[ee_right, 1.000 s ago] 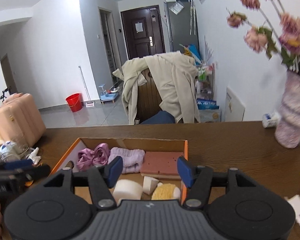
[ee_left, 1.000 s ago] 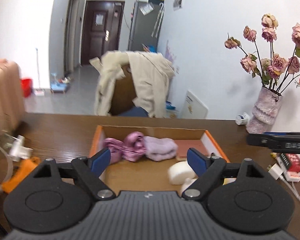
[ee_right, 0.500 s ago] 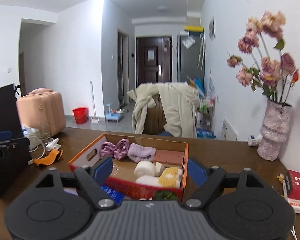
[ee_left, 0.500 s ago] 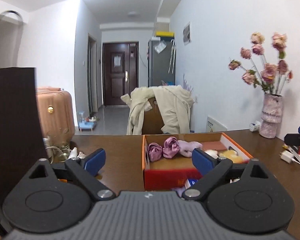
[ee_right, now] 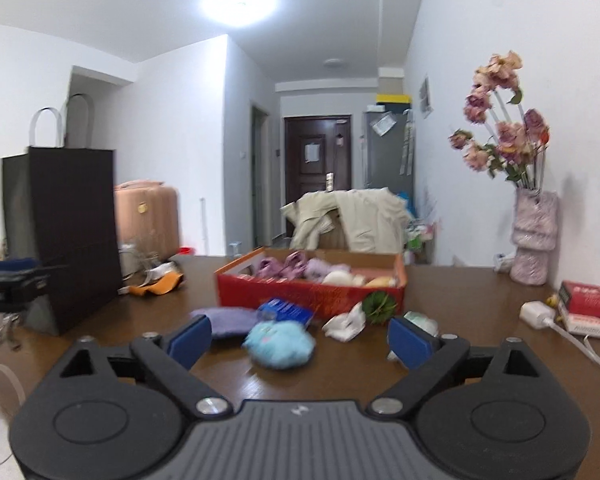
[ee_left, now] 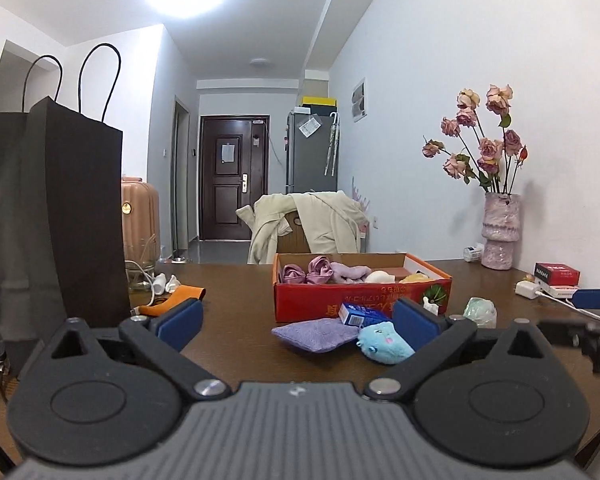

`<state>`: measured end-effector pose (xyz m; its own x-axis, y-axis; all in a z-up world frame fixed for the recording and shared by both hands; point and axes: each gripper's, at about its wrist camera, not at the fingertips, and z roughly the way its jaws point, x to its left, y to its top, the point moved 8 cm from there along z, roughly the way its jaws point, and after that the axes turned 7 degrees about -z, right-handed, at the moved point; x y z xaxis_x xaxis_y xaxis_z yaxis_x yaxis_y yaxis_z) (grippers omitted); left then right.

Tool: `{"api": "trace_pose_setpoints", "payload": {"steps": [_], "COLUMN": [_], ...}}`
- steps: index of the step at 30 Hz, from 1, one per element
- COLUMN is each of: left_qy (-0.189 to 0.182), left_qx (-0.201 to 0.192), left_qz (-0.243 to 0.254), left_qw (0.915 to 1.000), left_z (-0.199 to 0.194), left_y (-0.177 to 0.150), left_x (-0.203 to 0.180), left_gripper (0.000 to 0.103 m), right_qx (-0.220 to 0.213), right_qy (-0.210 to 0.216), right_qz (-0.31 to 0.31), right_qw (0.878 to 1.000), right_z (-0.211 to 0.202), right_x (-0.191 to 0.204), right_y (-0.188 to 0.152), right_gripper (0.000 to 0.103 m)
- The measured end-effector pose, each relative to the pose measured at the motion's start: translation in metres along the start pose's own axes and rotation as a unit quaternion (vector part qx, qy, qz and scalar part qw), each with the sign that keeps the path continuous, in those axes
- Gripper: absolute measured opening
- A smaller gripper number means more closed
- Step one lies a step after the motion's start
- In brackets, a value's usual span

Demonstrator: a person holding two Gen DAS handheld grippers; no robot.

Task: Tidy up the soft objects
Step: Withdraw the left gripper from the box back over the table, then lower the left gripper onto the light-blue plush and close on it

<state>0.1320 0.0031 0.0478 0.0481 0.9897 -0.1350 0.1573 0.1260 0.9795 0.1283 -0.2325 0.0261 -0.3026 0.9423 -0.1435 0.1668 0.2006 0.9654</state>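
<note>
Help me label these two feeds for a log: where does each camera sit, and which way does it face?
Left wrist: on the left tool, facing level across the table at the red box; its open blue fingers show, with the right tool at the right edge.
Right wrist: on the right tool, facing the same way; its open fingers show, nothing between them.
Shared: box, blue plush toy, purple cloth, black bag, vase.

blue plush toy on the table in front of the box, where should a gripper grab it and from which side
Probably across the round fluffy blue plush toy at its widest middle, coming from the near side, low and level. It lies loose on the brown wooden table, apart from the red cardboard box. The right gripper, open and empty, its jaws just widened, already frames it.
</note>
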Motion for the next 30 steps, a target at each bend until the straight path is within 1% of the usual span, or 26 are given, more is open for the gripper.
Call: {"api": "trace_pose_setpoints", "payload": {"steps": [3, 9, 14, 20, 24, 26, 27, 29, 30], "left_qy": [0.003, 0.000, -0.002, -0.005, -0.018, -0.027, -0.032, -0.043, -0.048], "left_qx": [0.008, 0.038, 0.065, 0.092, 0.110, 0.124, 0.133, 0.148, 0.154], "left_qz": [-0.016, -0.019, -0.023, -0.025, -0.022, -0.022, -0.021, -0.022, -0.023], "left_qw": [0.9998, 0.9991, 0.9976, 0.9955, 0.9935, 0.9917, 0.9904, 0.9878, 0.9866], "left_z": [0.006, 0.025, 0.050, 0.085, 0.112, 0.127, 0.136, 0.151, 0.158], "left_y": [-0.003, -0.015, -0.024, -0.033, -0.035, -0.038, -0.039, -0.042, -0.042], "left_x": [0.002, 0.000, -0.004, -0.014, -0.026, -0.033, -0.037, -0.044, -0.047], "left_gripper": [0.103, 0.103, 0.103, 0.103, 0.102, 0.099, 0.095, 0.081, 0.078], "right_qx": [0.009, 0.026, 0.042, 0.063, 0.073, 0.083, 0.088, 0.099, 0.103], "right_qy": [0.001, 0.003, 0.010, 0.016, 0.026, 0.032, 0.033, 0.034, 0.035], "right_qz": [-0.025, -0.006, 0.007, 0.019, 0.025, 0.032, 0.036, 0.045, 0.050], "right_qw": [1.000, 1.000, 0.999, 0.998, 0.997, 0.996, 0.995, 0.993, 0.993], "right_z": [0.003, 0.021, 0.036, 0.066, 0.091, 0.109, 0.117, 0.135, 0.144], "right_x": [0.006, 0.004, -0.001, -0.013, -0.022, -0.028, -0.030, -0.037, -0.040], "right_y": [-0.002, -0.010, -0.017, -0.020, -0.019, -0.020, -0.020, -0.020, -0.020], "right_gripper": [0.095, 0.095, 0.094, 0.092, 0.091, 0.090, 0.086, 0.085, 0.085]}}
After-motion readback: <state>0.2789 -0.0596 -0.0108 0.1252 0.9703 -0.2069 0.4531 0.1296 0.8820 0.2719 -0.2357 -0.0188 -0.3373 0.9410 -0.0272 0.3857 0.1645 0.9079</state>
